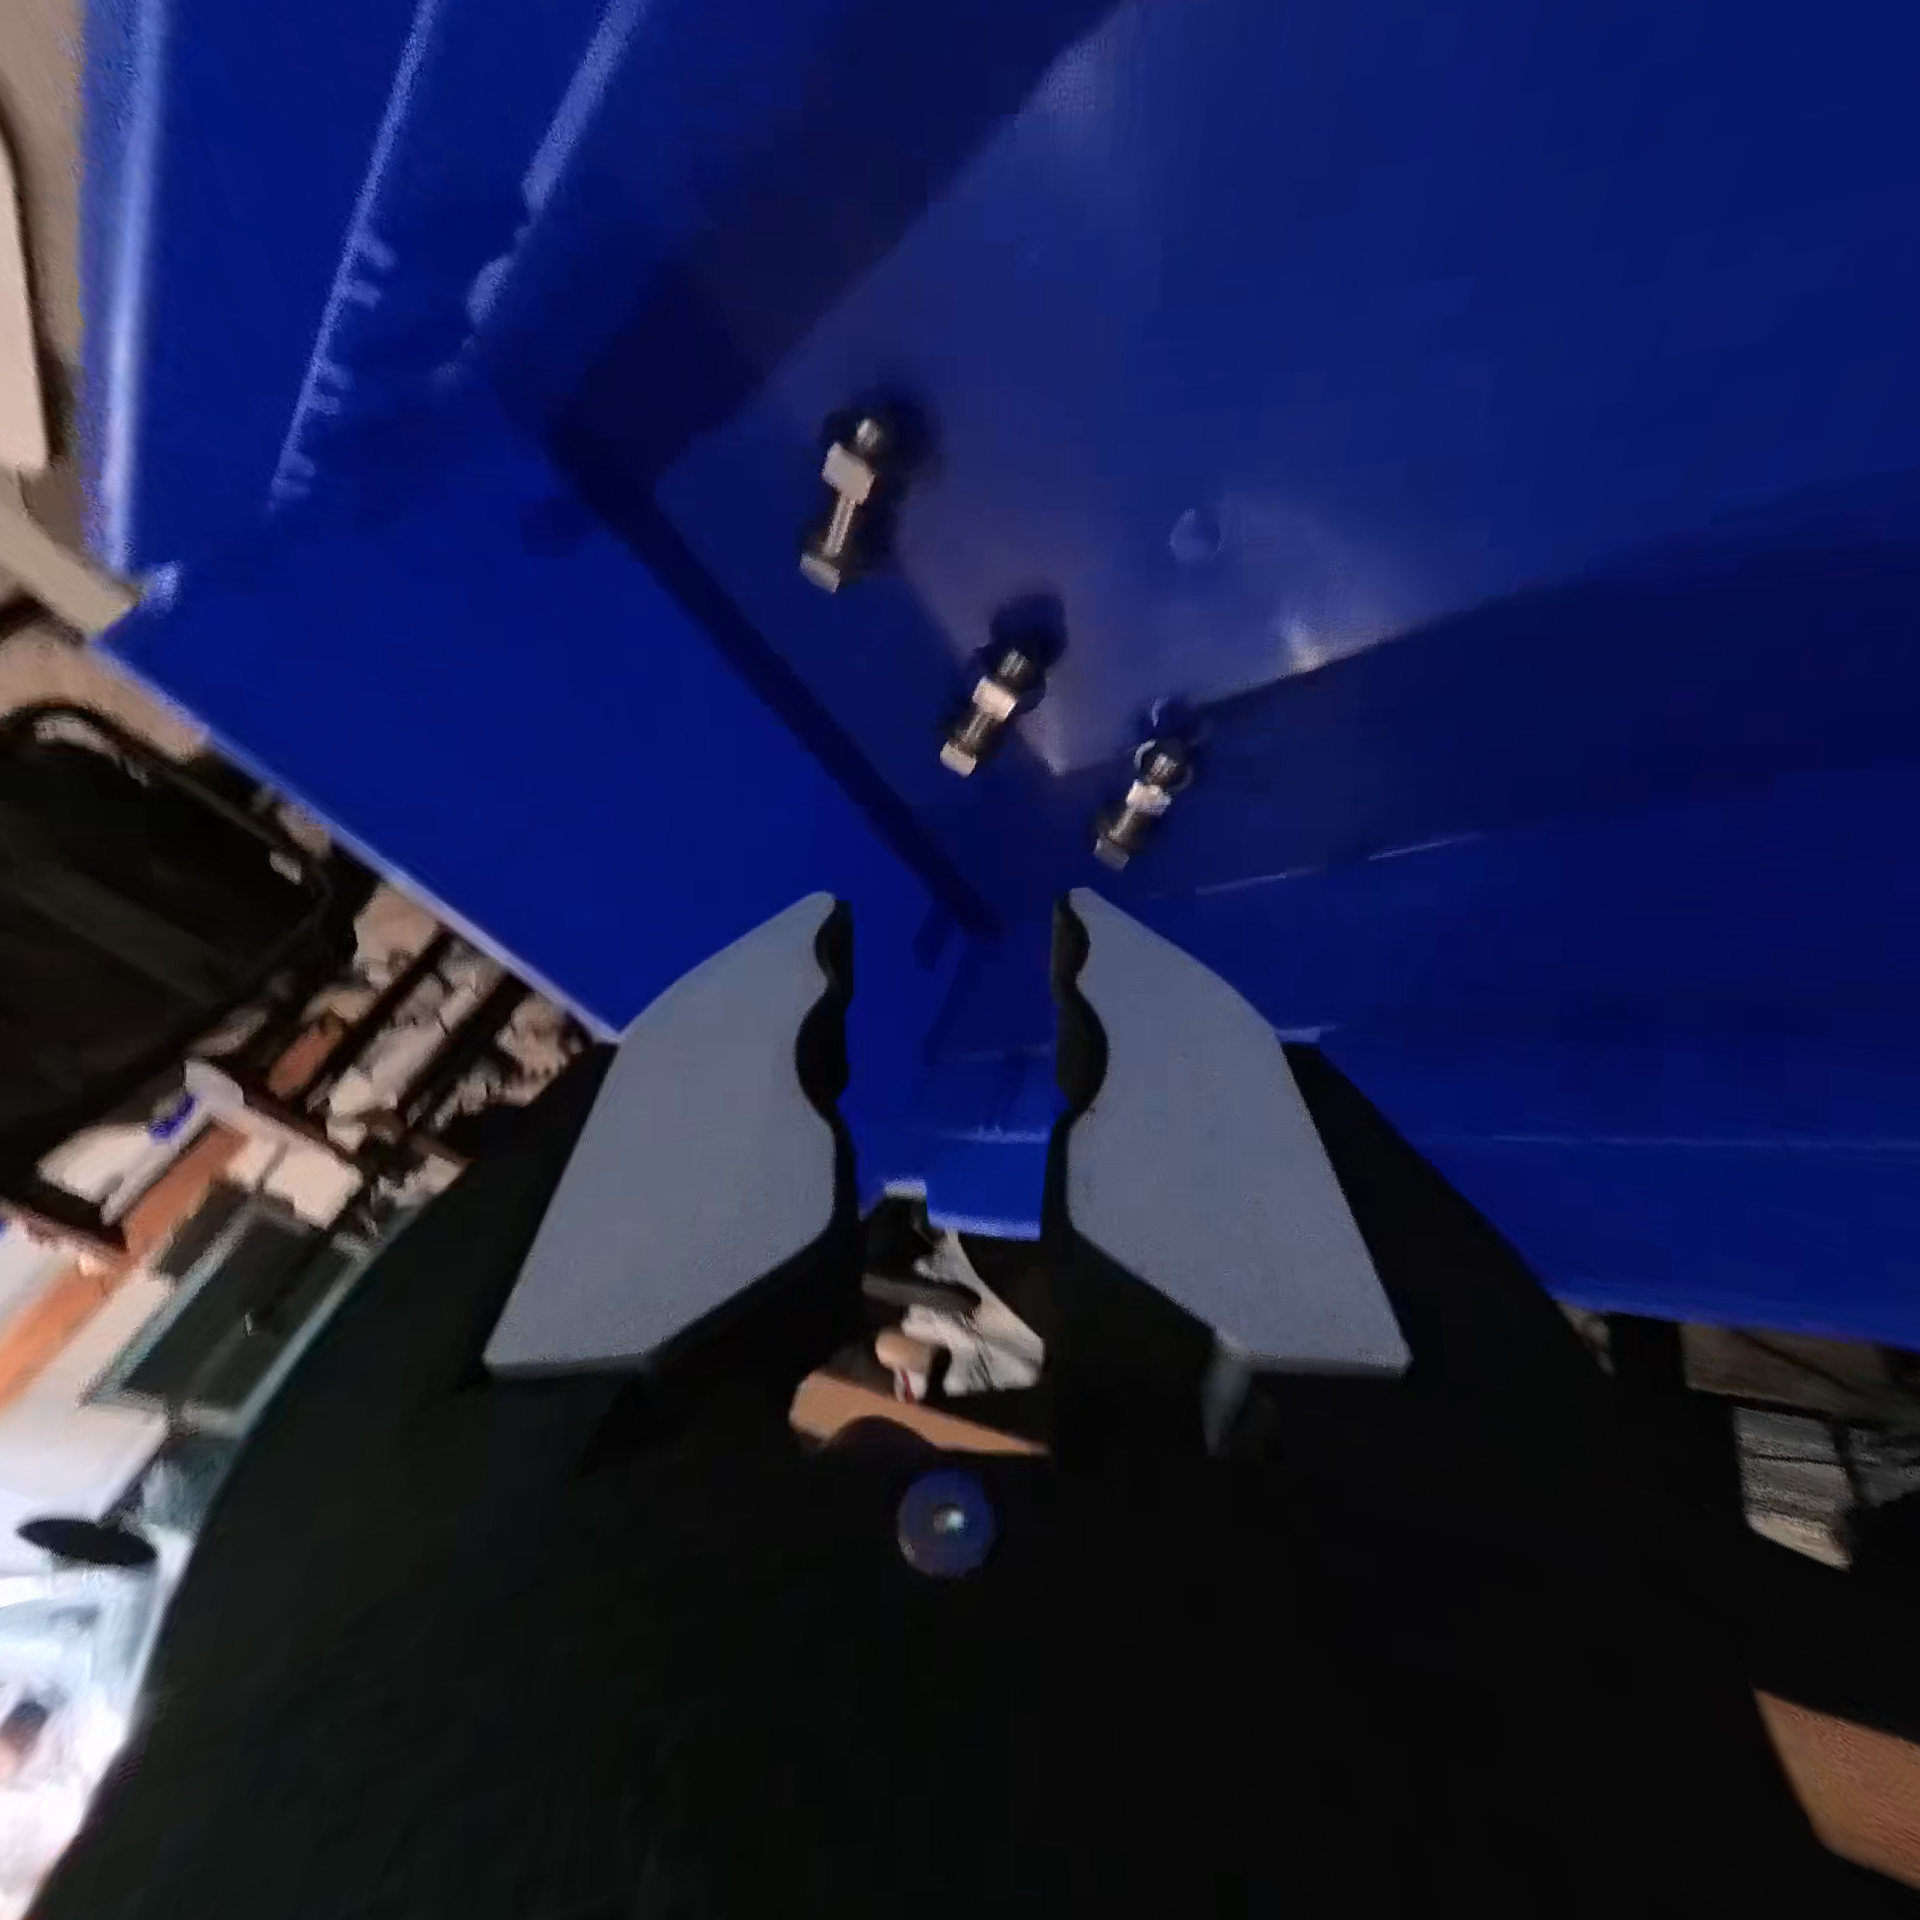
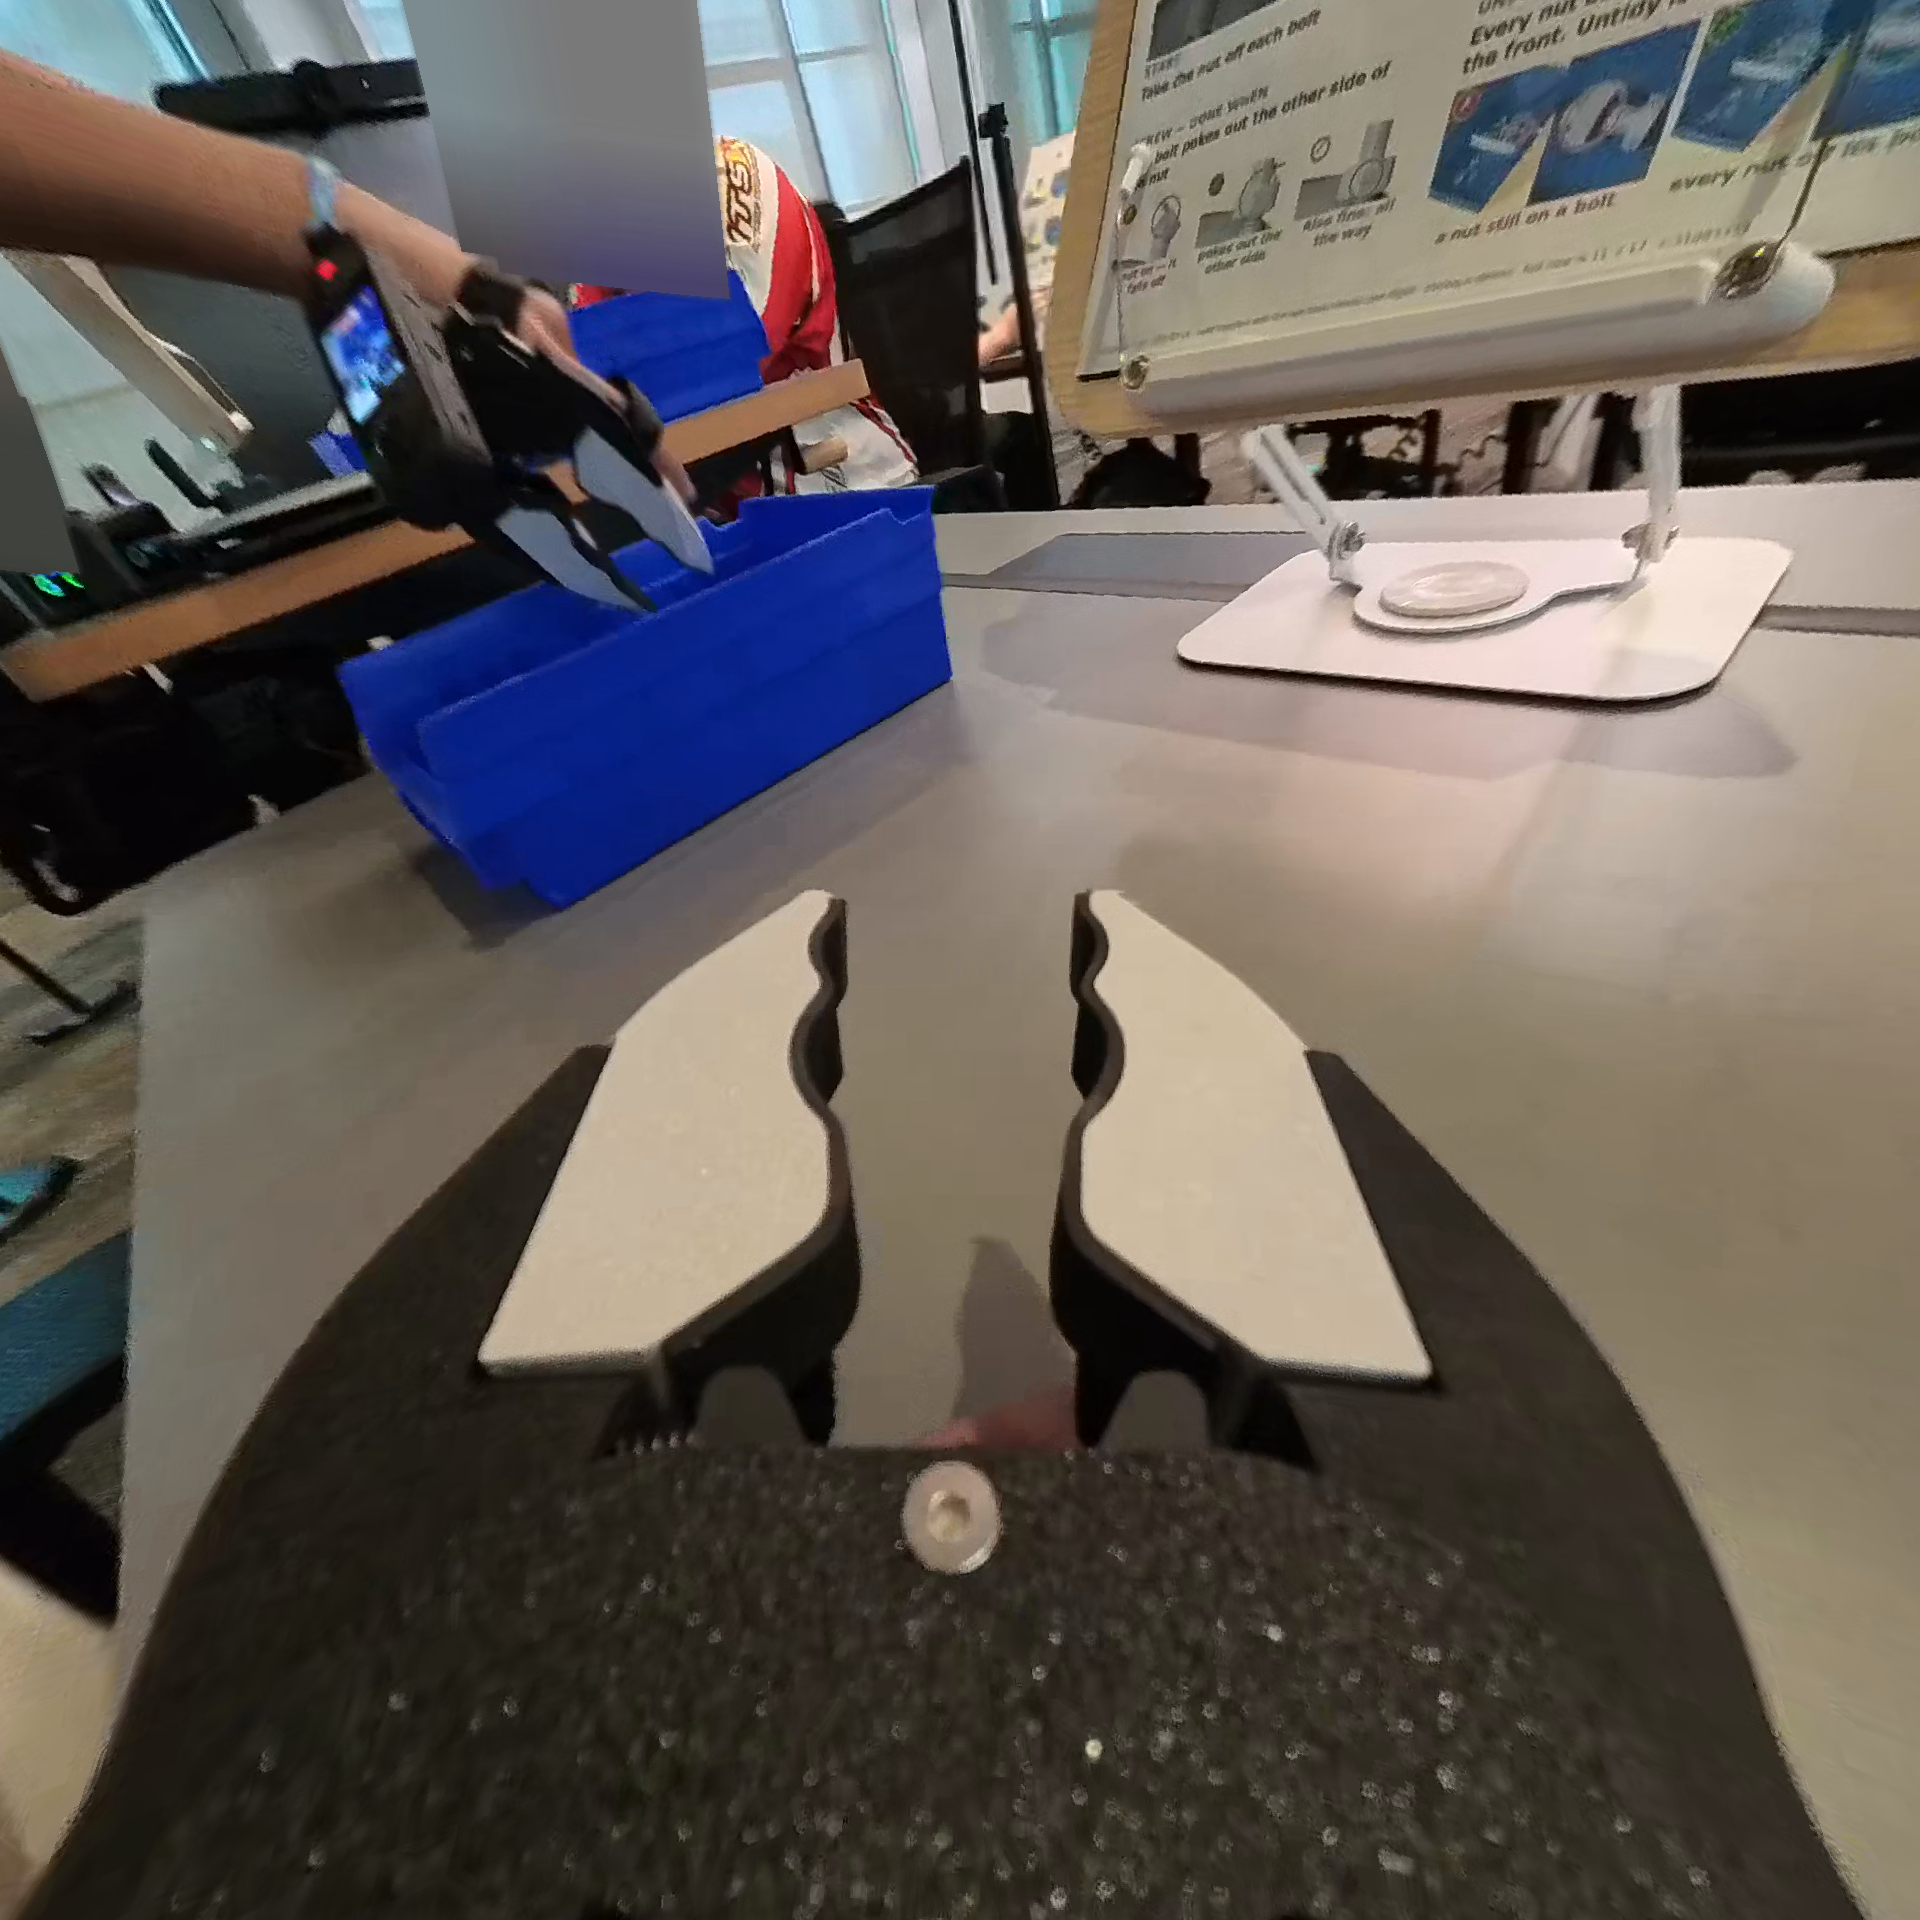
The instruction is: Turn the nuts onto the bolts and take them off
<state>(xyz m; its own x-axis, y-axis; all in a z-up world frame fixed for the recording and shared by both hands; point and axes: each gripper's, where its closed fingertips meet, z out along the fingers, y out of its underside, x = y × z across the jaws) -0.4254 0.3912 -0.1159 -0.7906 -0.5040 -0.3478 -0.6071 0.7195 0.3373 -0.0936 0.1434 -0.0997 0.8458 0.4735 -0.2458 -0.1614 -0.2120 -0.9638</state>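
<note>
Right now the right gripper (image 2: pixel 958 935) is hovering low over the near part of the grey table (image 2: pixel 1351 935), its fingers (image 2: pixel 707 1122) spread apart and gripping nothing. Farther off and to the left, the left gripper (image 2: pixel 634 561) is dipping into the blue bin (image 2: pixel 675 707), which is sitting at the table's left edge. In the left wrist view, the left gripper's fingers (image 1: pixel 1195 1122) are also standing released, with only blue plastic showing in the gap. Just beyond its tips, three bolts (image 1: pixel 995 707) are sticking out of a flat blue panel (image 1: pixel 1351 416) in a slanting row, each with a nut (image 1: pixel 850 482) sitting partway along its thread. The view is blurring somewhat, so how far each nut is threaded is hard to tell.

Judging from this, the step in hand is reaching for a nut, probably the nearest, rightmost one (image 1: pixel 1143 798). To do it well, the left gripper should be lining up square with that bolt's axis, closing on the nut's flats rather than the thread, then turning in short strokes. The right gripper could be steadying the bin meanwhile. Far right, a white stand (image 2: pixel 1486 623) is holding an instruction board (image 2: pixel 1455 156).
</note>
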